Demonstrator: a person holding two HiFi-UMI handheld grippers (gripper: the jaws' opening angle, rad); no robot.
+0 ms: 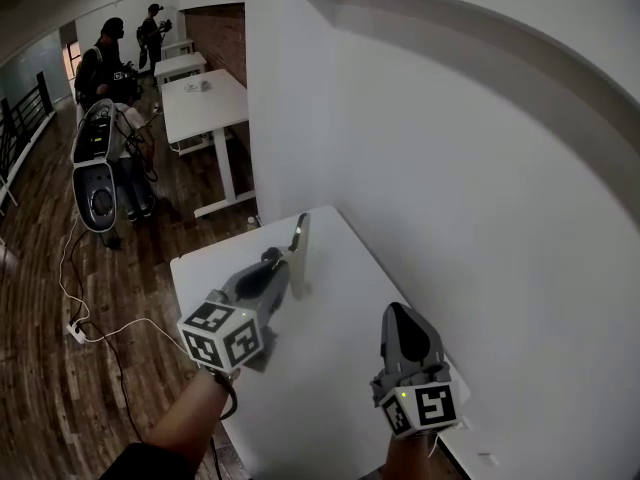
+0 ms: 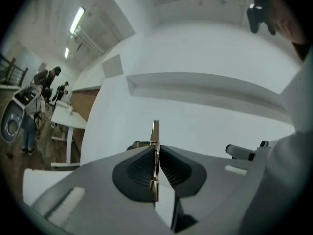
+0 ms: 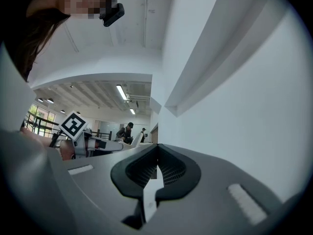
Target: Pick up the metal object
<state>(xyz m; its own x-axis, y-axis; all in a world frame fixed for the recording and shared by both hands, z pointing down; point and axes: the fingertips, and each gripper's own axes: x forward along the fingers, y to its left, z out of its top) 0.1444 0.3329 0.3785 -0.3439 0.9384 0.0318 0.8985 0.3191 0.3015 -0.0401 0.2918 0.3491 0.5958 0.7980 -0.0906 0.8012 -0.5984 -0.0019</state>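
- The metal object (image 1: 299,240) is clamped between the jaws of the left gripper (image 1: 281,269), standing out beyond their tips.
- In the left gripper view the pads close on both of its flat faces, and the metal object (image 2: 155,132) shows edge-on as a thin upright strip.
- The object is held over the far part of the white table (image 1: 330,398), near the white wall (image 1: 470,188).
- It is a flat, thin plate, pale grey with a dull sheen.
- The right gripper (image 1: 402,315) hangs well apart from it, jaws closed together with nothing between them.
- Both marker cubes carry black-and-white square patterns.
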